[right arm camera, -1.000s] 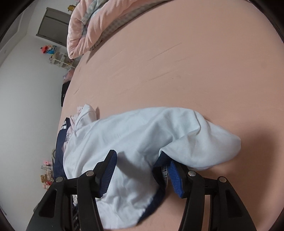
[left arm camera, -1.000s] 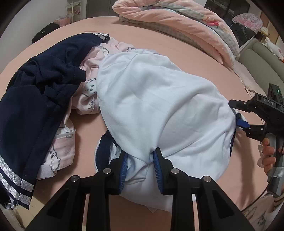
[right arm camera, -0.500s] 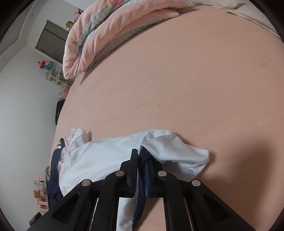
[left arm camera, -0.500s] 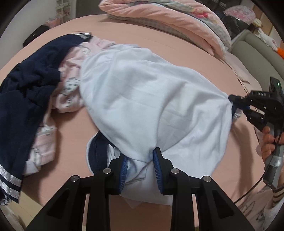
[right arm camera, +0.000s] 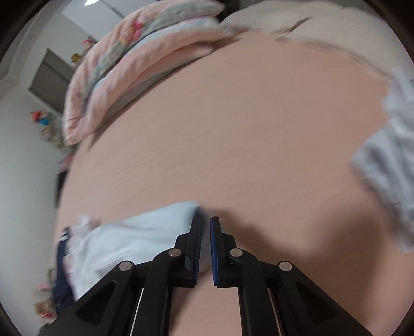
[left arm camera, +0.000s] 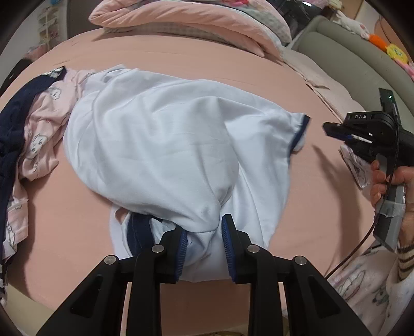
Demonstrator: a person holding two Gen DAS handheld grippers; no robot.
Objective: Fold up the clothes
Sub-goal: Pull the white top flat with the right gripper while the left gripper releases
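A white shirt (left arm camera: 168, 144) with navy trim lies spread on the pink bed (left arm camera: 64, 206). My left gripper (left arm camera: 203, 232) is shut on a bunched fold at its near edge. The shirt's navy-edged sleeve (left arm camera: 301, 129) lies flat toward the right. My right gripper (left arm camera: 327, 129), held in a hand, hovers just right of that sleeve and apart from it. In the right wrist view the right gripper (right arm camera: 205, 224) is shut with nothing between its pads. There the shirt (right arm camera: 134, 237) ends just left of the fingertips.
A navy garment (left arm camera: 10, 134) and a pink printed garment (left arm camera: 41, 129) are piled at the left, partly under the shirt. A folded pink quilt (left arm camera: 194, 23) lies along the far side. A grey sofa (left arm camera: 362, 59) stands right. A pale cloth (right arm camera: 388, 168) lies beside the right gripper.
The right gripper shut on the sleeve end, then pulled right and came off it. The shirt has been drawn rightward, off the pile, and the sleeve now lies loose on the bed.
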